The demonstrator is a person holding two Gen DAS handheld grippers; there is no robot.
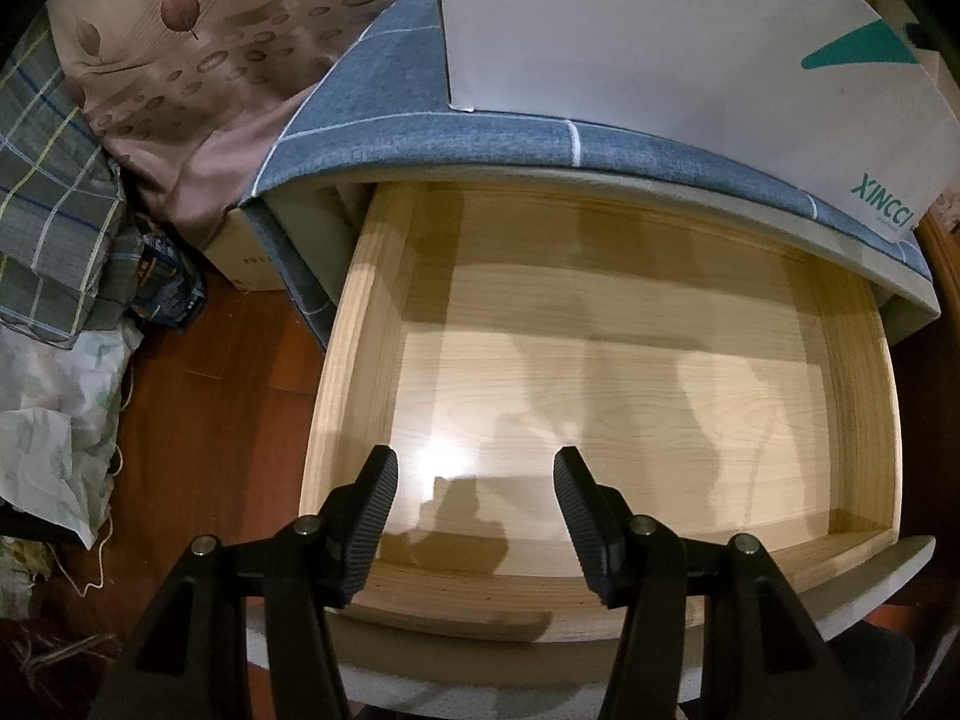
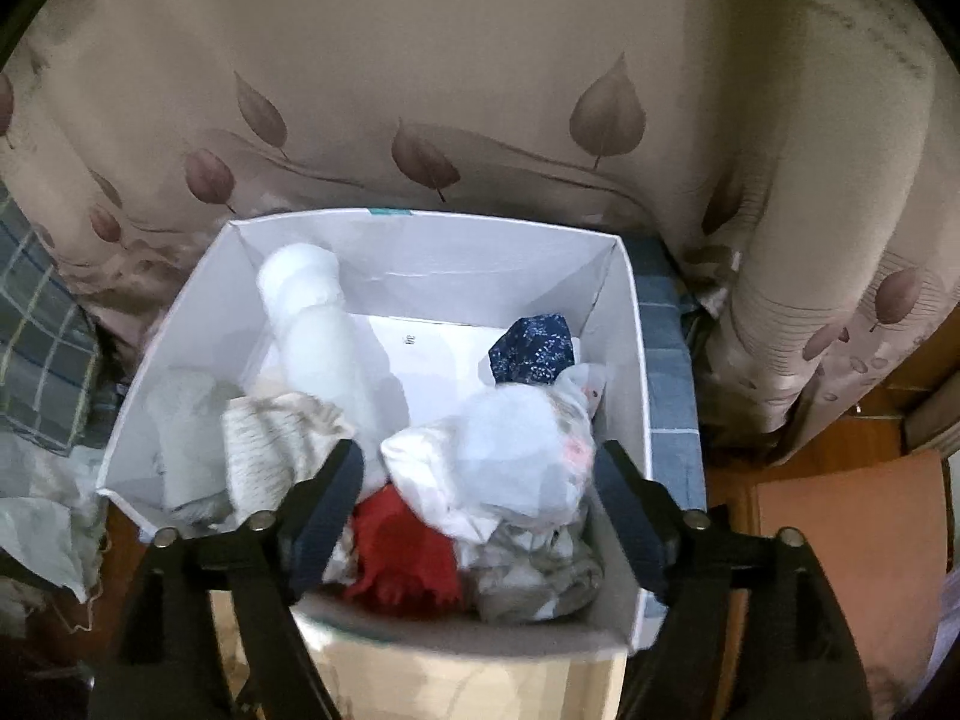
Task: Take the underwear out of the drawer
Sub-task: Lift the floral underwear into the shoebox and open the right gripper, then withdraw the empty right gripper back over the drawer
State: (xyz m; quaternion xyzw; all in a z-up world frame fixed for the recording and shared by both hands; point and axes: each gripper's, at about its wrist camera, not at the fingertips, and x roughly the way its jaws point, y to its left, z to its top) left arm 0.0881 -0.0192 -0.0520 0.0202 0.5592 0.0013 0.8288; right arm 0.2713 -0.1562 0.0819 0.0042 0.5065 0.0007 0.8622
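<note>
The left gripper hung over the drawer, jaws apart; the right gripper, jaws apart, stood above underwear in the box.

**Parts lying out of sight or out of focus**

The white box on the blue cloth is running off the top and right edges of the left wrist view, its green lettering getting cut short. The cabinet top is hiding the back of the wooden drawer. In the right wrist view, the white garment is blurring at its pink-marked side, and it is covering much of the red cloth and the grey-white pile beneath. The small print on the curtain at the upper left is staying too faint to read.
</note>
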